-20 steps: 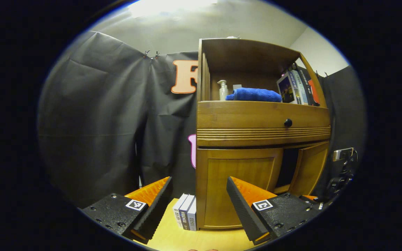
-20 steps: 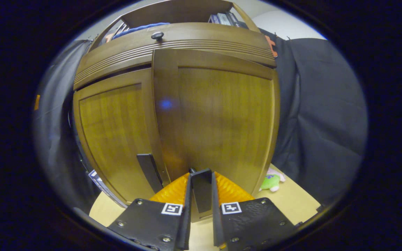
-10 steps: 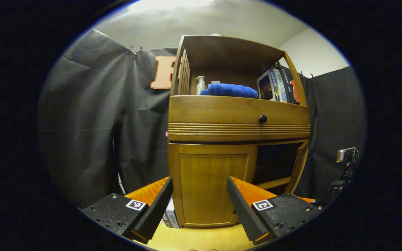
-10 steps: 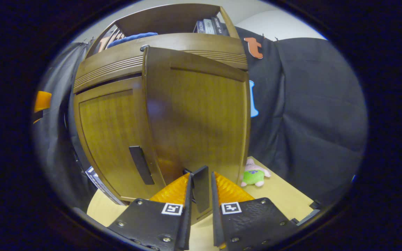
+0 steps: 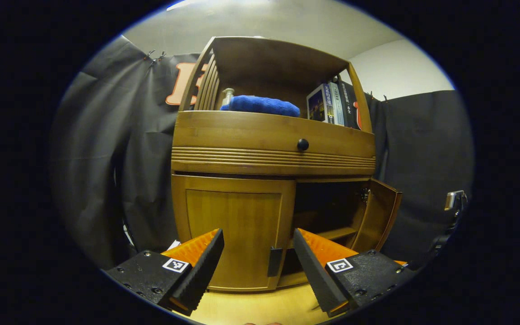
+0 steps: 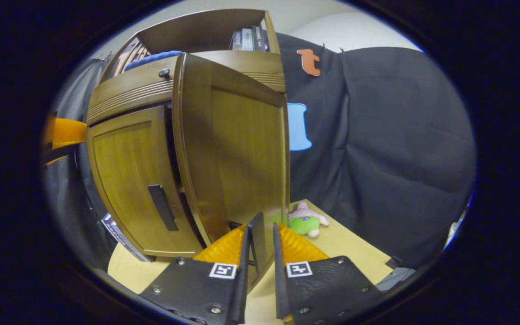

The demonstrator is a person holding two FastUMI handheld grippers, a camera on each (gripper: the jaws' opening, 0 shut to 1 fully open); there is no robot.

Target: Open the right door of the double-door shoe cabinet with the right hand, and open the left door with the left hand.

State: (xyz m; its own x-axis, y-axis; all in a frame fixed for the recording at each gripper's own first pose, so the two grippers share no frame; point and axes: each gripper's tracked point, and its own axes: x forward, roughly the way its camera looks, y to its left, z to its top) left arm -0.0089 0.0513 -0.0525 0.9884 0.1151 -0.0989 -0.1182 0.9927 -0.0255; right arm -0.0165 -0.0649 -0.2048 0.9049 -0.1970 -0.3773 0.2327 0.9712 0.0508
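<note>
On the counter (image 6: 359, 243) stood the shoe cabinet (image 5: 269, 153). Right claw (image 6: 260, 239) clamped on the right door's handle (image 6: 257, 241), right door (image 6: 242, 153) swung wide. Left claw (image 5: 257, 253) gaped, holding nothing, before the closed left door (image 5: 233, 225), near its handle (image 5: 274, 262).

Both views low, facing cabinet (image 5: 273, 149) (close).

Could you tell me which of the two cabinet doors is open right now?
The right door, swung out with the right tool shut on its handle; the left door sits flush.
</note>
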